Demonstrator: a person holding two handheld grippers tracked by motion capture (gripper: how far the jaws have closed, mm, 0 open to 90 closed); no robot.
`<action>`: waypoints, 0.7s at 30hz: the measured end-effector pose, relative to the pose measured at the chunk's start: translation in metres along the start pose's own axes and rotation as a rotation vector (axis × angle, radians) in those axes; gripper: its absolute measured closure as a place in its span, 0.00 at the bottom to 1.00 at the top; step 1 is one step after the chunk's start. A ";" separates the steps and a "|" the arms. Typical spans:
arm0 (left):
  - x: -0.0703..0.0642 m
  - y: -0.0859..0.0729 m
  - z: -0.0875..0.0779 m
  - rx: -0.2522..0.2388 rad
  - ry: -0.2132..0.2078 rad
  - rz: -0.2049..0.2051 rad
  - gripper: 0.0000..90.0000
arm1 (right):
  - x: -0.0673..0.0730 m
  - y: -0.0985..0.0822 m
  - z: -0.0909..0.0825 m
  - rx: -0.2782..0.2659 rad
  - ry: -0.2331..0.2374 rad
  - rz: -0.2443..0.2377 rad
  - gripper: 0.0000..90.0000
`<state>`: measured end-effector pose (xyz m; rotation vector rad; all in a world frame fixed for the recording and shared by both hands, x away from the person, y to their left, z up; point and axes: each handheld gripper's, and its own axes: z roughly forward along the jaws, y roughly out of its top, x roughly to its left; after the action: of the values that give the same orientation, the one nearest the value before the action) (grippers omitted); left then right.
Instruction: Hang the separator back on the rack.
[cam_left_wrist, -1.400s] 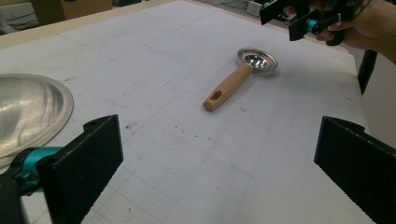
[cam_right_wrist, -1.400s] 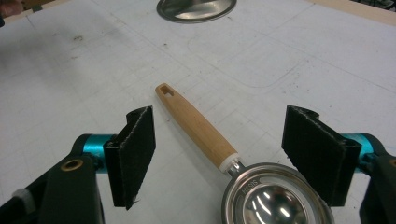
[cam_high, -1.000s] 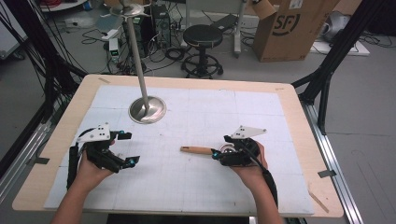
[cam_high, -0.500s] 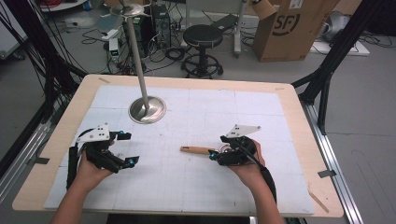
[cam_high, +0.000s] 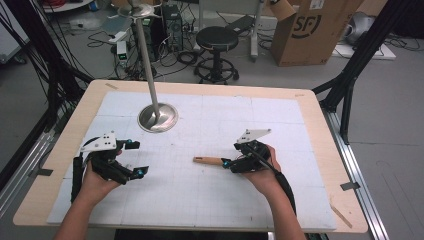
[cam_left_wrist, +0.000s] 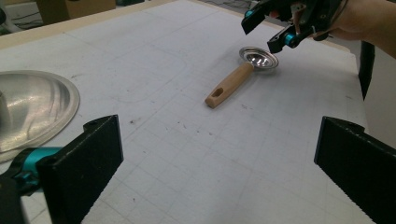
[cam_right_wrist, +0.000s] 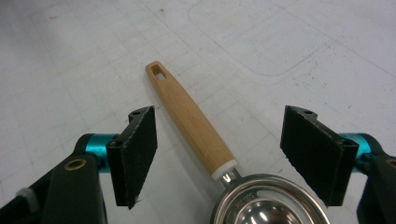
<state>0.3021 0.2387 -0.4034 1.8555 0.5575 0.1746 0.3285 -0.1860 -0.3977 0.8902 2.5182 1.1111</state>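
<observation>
A small metal scoop with a wooden handle (cam_high: 207, 160) lies flat on the white mat (cam_high: 210, 200), handle pointing left. My right gripper (cam_high: 231, 165) hovers over its bowl end, open. In the right gripper view the handle (cam_right_wrist: 191, 123) runs between the two pads without touching either, and the steel bowl (cam_right_wrist: 264, 205) sits at the bottom edge. My left gripper (cam_high: 137, 158) rests at the left of the mat, open, nothing between its pads. From the left gripper view, the scoop (cam_left_wrist: 230, 85) lies ahead with the right gripper (cam_left_wrist: 266, 30) above its bowl (cam_left_wrist: 258, 58).
A metal stand with a round steel base (cam_high: 158, 118) and a tall pole (cam_high: 145, 55) stands at the mat's back left; its base (cam_left_wrist: 28, 107) is close to the left gripper. The wooden table edge (cam_high: 320, 130) frames the mat. A stool and a cardboard box sit beyond.
The right gripper has edged a little to the left over the scoop's bowl end. The left hand and the scoop have kept still.
</observation>
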 end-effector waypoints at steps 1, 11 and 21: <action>0.000 0.000 0.000 0.000 0.000 0.000 0.02 | 0.000 0.000 0.000 0.000 0.000 0.000 0.29; 0.001 0.002 0.000 -0.020 -0.003 -0.006 0.02 | -0.003 0.019 0.006 0.094 0.006 -0.064 0.30; 0.003 0.002 0.002 -0.020 -0.004 -0.013 0.02 | -0.012 0.021 0.008 0.131 0.020 -0.057 0.32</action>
<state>0.3060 0.2378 -0.4026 1.8322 0.5630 0.1675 0.3504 -0.1777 -0.3875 0.8379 2.6406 0.9521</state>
